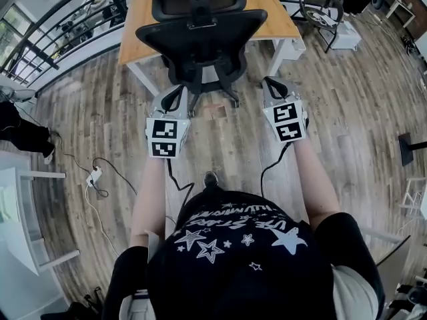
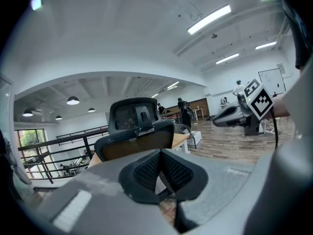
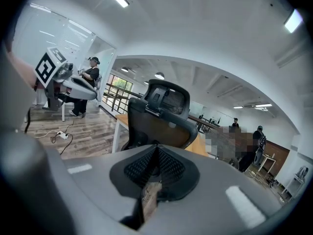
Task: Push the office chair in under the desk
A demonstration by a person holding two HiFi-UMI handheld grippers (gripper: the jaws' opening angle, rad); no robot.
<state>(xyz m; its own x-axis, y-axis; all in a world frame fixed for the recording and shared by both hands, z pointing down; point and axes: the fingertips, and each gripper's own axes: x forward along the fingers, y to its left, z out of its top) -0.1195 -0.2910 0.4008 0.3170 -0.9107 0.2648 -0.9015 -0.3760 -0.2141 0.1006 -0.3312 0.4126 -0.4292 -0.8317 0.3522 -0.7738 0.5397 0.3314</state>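
Note:
The black office chair (image 1: 200, 35) stands with its back toward me, its seat partly under the wooden desk (image 1: 270, 9). My left gripper (image 1: 179, 89) and right gripper (image 1: 270, 82) are held side by side just behind the chair's back, one at each side of it. Both are shut with nothing between the pads. In the left gripper view the chair (image 2: 139, 138) rises just ahead of the closed left gripper (image 2: 160, 173), with the right gripper (image 2: 220, 120) alongside. In the right gripper view the chair (image 3: 159, 124) stands beyond the closed right gripper (image 3: 155, 168). Whether either gripper touches the chair I cannot tell.
A metal railing (image 1: 60, 35) runs past the desk's left end. A power strip with cables (image 1: 93, 177) lies on the wood floor at my left. A second chair (image 1: 320, 5) and a white cabinet (image 1: 348, 35) stand at the right; a white table (image 1: 20, 212) is at far left.

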